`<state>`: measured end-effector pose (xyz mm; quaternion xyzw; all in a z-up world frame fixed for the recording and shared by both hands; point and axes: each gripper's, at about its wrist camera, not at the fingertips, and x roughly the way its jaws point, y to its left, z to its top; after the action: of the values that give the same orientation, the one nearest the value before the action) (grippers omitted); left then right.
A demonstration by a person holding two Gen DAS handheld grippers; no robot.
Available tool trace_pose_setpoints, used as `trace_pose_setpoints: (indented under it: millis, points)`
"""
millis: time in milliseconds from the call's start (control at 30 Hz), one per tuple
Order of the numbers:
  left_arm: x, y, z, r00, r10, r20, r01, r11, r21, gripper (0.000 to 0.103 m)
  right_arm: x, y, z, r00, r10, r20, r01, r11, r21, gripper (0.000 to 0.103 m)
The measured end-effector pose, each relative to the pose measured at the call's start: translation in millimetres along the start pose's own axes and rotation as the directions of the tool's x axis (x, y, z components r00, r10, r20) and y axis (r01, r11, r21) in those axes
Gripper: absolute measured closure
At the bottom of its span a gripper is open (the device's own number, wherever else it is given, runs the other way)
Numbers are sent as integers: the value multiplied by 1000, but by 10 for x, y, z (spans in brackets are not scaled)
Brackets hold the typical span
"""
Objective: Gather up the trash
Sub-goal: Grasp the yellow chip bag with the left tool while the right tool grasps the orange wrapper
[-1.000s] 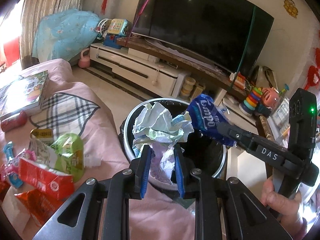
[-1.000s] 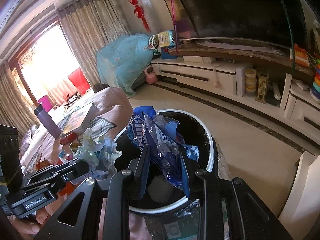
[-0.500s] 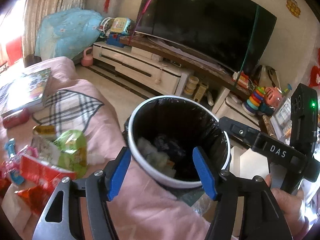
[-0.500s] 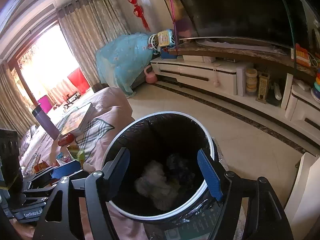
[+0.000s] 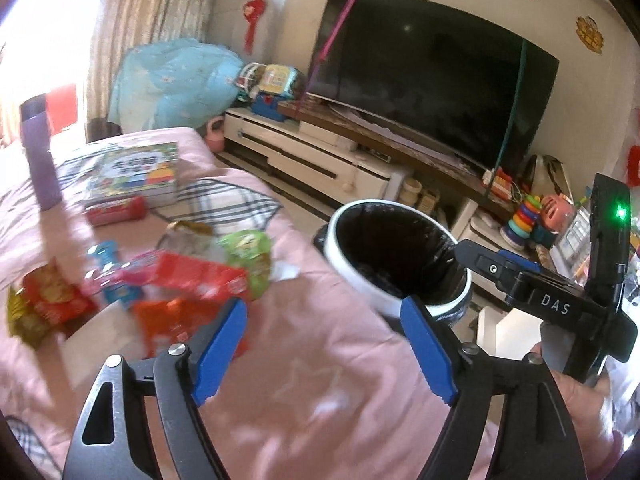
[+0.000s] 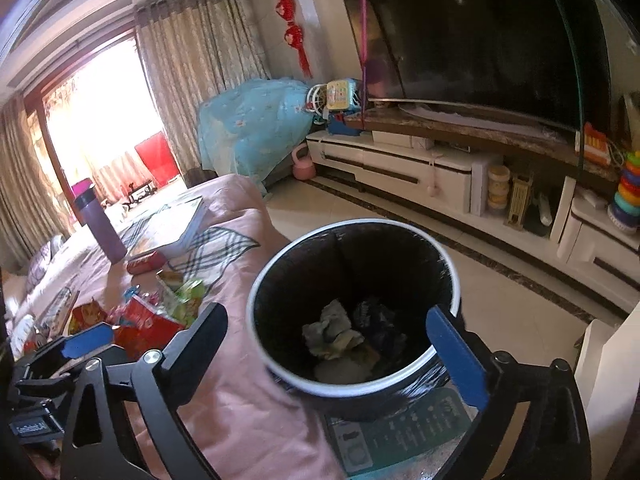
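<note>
A: Where is the trash?
B: Crumpled white paper wad (image 6: pixel 334 330) and dark blue wrapper (image 6: pixel 376 320) lie inside the white-rimmed, black-lined bin (image 6: pixel 352 390).
A: The tongs?
B: Left gripper (image 5: pixel 324 354) and right gripper (image 6: pixel 336 350), jaws just spreading, stand apart and empty; the bin sits at twelve o'clock of the right.

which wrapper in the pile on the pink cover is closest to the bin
The green wrapper: it lies at the pile's bin-side edge, nearest the bin. The red wrapper and orange wrapper sit farther away.

a home living room: television (image 6: pixel 480 36), curtains (image 6: pixel 200 52), toys (image 5: pixel 524 220).

Motion blur smears the snack wrappers (image 5: pixel 180 292) beyond reading.
</note>
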<state>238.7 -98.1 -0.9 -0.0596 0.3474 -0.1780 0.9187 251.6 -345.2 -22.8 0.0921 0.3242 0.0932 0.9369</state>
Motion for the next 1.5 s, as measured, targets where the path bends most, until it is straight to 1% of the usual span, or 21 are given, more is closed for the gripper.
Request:
trace_pose_setpoints:
  millis: [233, 433, 600, 767, 933, 1100, 1300, 1367, 1433, 1467, 1500]
  points:
    - [-477, 316, -297, 999, 45, 11, -44, 997, -61, 24, -105, 428, -183, 1000, 5, 6, -4, 998, -65, 1]
    - [-834, 560, -451, 996, 89, 24, -86, 991, -107, 23, -114, 721, -305, 999, 37, -14, -38, 995, -94, 1]
    - [-1068, 782, -576, 991, 129, 26, -124, 981, -146, 23, -77, 956, -420, 997, 65, -38, -69, 991, -116, 1]
    - [-1241, 1064, -673, 984, 176, 14, -170, 964, -203, 23, 0, 1170, -530, 993, 103, -65, -110, 986, -127, 1]
    - [-1297, 1336, -709, 979, 205, -1, -198, 945, -261, 23, 110, 1370, -611, 986, 139, -97, -151, 979, -135, 1]
    - [-1307, 1494, -675, 973, 230, -13, -224, 933, -282, 23, 207, 1498, -659, 973, 193, -130, -209, 970, -122, 1]
    - [-1136, 1676, -564, 963, 265, -41, -266, 919, -290, 24, 311, 1613, -679, 953, 259, -158, -276, 957, -92, 2]
    - [-1064, 1757, -510, 960, 277, -46, -278, 915, -293, 24, 350, 1648, -673, 948, 272, -166, -289, 953, -87, 5]
    - [-958, 1848, -445, 953, 298, -56, -302, 909, -288, 24, 393, 1687, -661, 944, 279, -175, -297, 951, -87, 13]
    - [-902, 1884, -416, 951, 304, -61, -309, 907, -288, 24, 420, 1704, -653, 941, 285, -181, -303, 949, -83, 16]
    - [-836, 1940, -377, 950, 306, -68, -312, 904, -292, 24, 457, 1729, -644, 937, 292, -190, -311, 947, -79, 21]
